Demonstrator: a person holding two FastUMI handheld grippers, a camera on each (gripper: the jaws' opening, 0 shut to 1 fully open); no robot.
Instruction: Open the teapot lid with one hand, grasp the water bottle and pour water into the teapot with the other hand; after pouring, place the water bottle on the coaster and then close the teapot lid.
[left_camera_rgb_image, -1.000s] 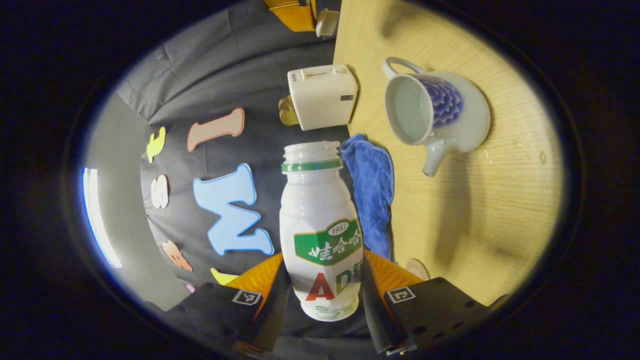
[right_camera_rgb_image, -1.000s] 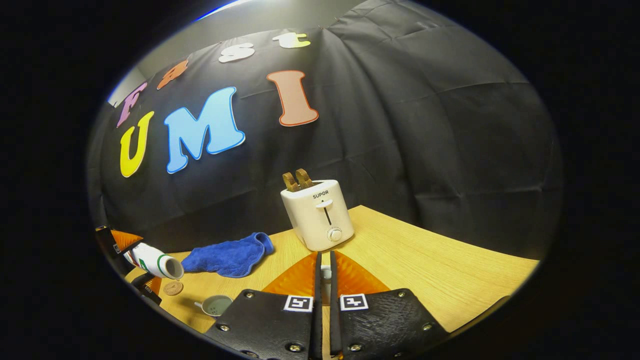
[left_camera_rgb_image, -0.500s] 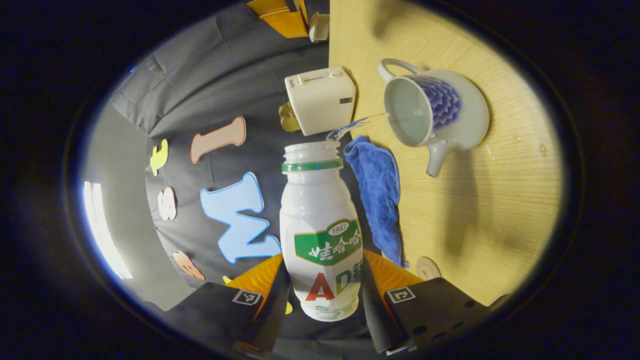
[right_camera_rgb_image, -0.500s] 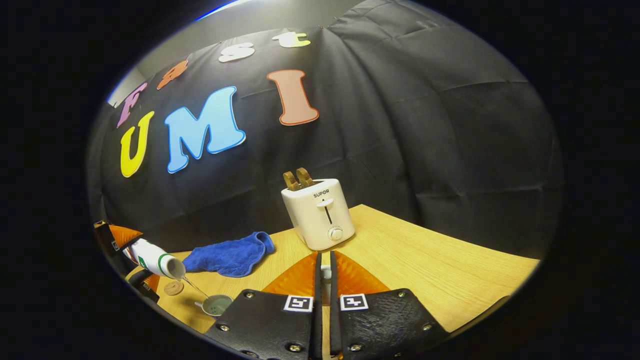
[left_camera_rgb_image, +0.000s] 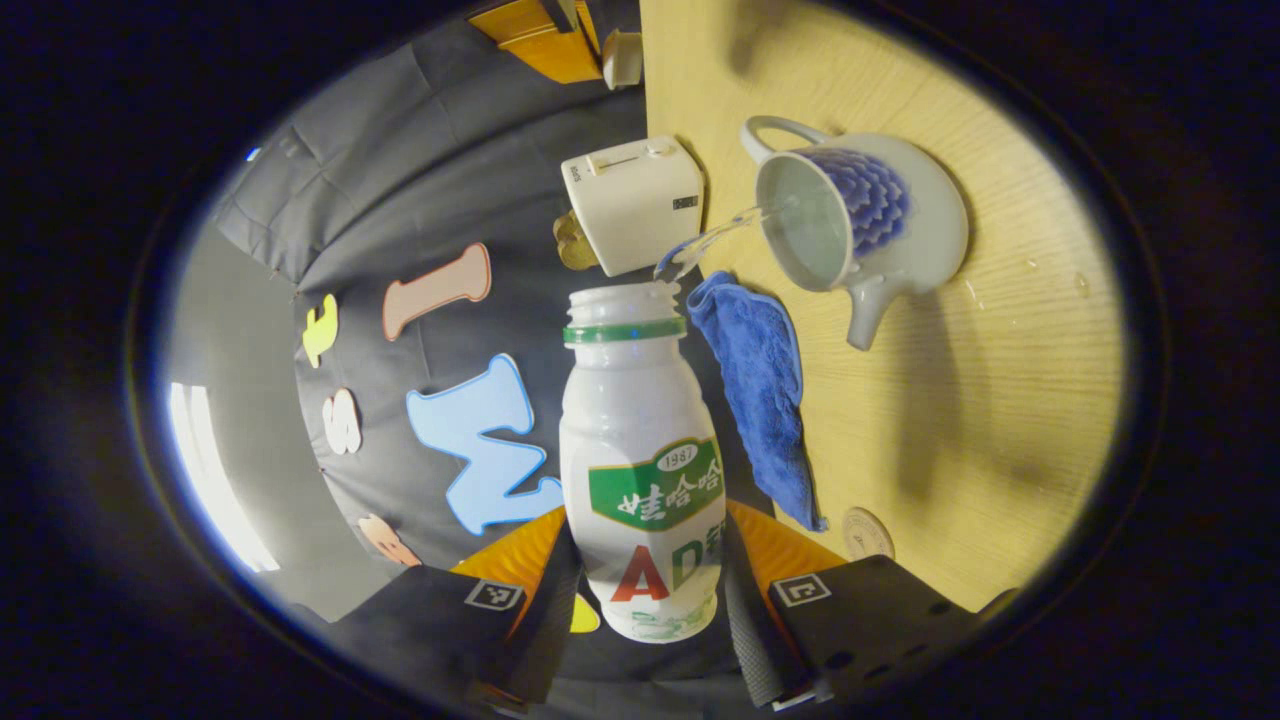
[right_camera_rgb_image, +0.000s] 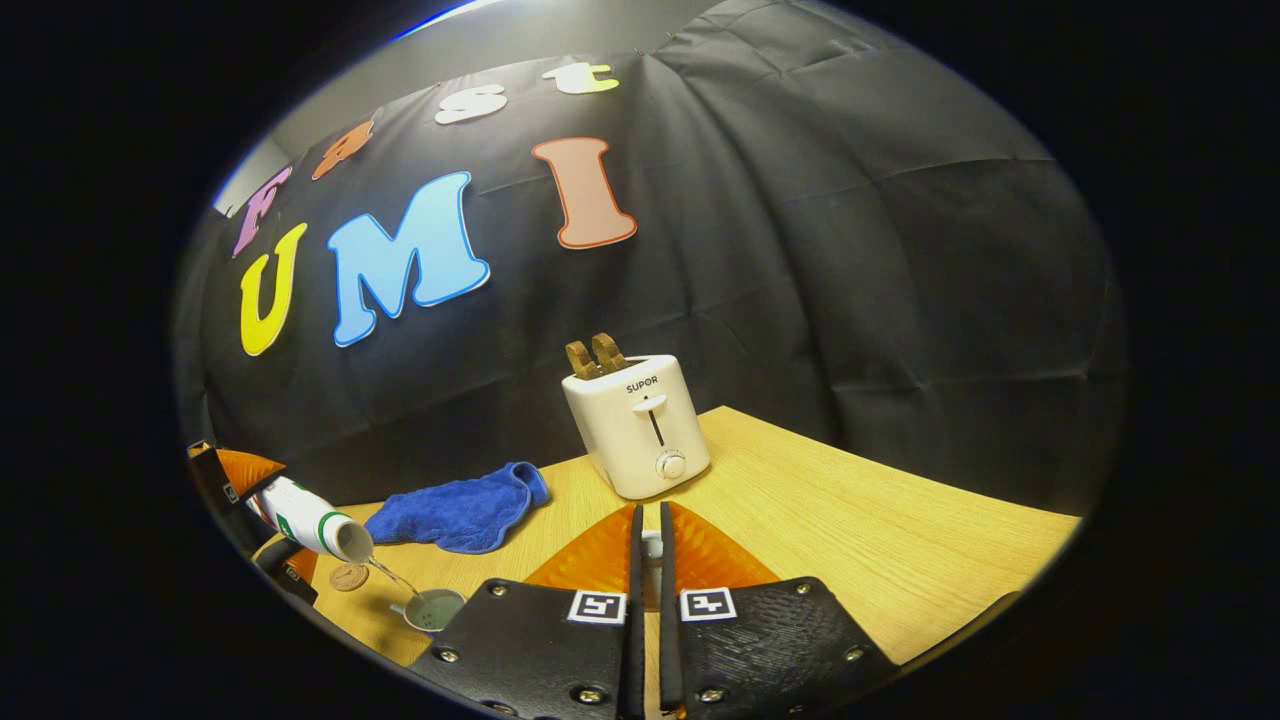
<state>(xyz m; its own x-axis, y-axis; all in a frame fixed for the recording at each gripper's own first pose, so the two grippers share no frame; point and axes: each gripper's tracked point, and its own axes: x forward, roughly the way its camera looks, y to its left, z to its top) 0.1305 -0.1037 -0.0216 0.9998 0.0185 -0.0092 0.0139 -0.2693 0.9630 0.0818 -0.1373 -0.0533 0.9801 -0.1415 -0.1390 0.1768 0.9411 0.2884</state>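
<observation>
White plastic water bottle (left_camera_rgb_image: 640, 470), with a green label band and a green ring at its neck, sits clamped between the two fingers of the left claw (left_camera_rgb_image: 645, 590), one finger pressed on each side of its lower body. The bottle is tipped over so that its open, capless mouth points sideways, and a thin stream of water (left_camera_rgb_image: 715, 238) arcs from that mouth into the open top of the teapot (left_camera_rgb_image: 860, 235). The teapot is pale ceramic with a blue scale pattern, a loop handle and a short spout; it stands lidless on the wooden counter (left_camera_rgb_image: 980, 400). Between bottle and teapot lies a crumpled blue cloth (left_camera_rgb_image: 755, 380). Close to the claw's right finger, a small round coaster (left_camera_rgb_image: 866, 533) lies bare on the counter, well apart from the teapot. Beyond the bottle's mouth stands a white toaster (left_camera_rgb_image: 635, 200) with brown slices poking from its slots.

In the right gripper view, the right claw (right_camera_rgb_image: 648, 545) is nearly shut, its fingers pinching a small pale object, likely the teapot lid's knob (right_camera_rgb_image: 651, 548), held above the counter. Farther left, small and near the edge, the tilted bottle (right_camera_rgb_image: 315, 522) pours into the teapot (right_camera_rgb_image: 432, 608), with the coaster (right_camera_rgb_image: 348, 577) just beside it. Directly ahead stands the toaster (right_camera_rgb_image: 638, 425).
</observation>
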